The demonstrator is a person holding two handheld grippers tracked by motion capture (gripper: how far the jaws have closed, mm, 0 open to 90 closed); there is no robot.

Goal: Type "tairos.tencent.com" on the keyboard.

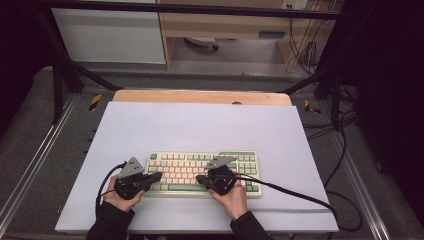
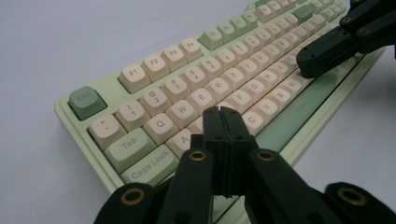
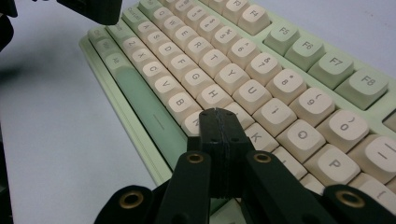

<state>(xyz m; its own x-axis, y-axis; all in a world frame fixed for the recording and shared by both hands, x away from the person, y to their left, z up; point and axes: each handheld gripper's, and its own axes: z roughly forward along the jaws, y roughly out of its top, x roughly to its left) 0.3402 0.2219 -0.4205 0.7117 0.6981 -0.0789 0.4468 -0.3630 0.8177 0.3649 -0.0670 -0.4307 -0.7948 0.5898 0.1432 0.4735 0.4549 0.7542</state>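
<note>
Keyboard (image 1: pixel 202 172): a green and cream keyboard is seen lying flat on the white table sheet (image 1: pixel 200 125), near the person's edge.
Left gripper (image 1: pixel 156 176): jaws are pressed together with nothing between them; in the left gripper view (image 2: pixel 223 112) the tips are placed over the keys beside A.
Right gripper (image 1: pixel 200 179): jaws are likewise closed and empty; in the right gripper view (image 3: pixel 215 113) the tips are placed between H and K.
High view alone: both hands and trailing cables are shown.
Gripper views alone: key legends are made legible.
</note>
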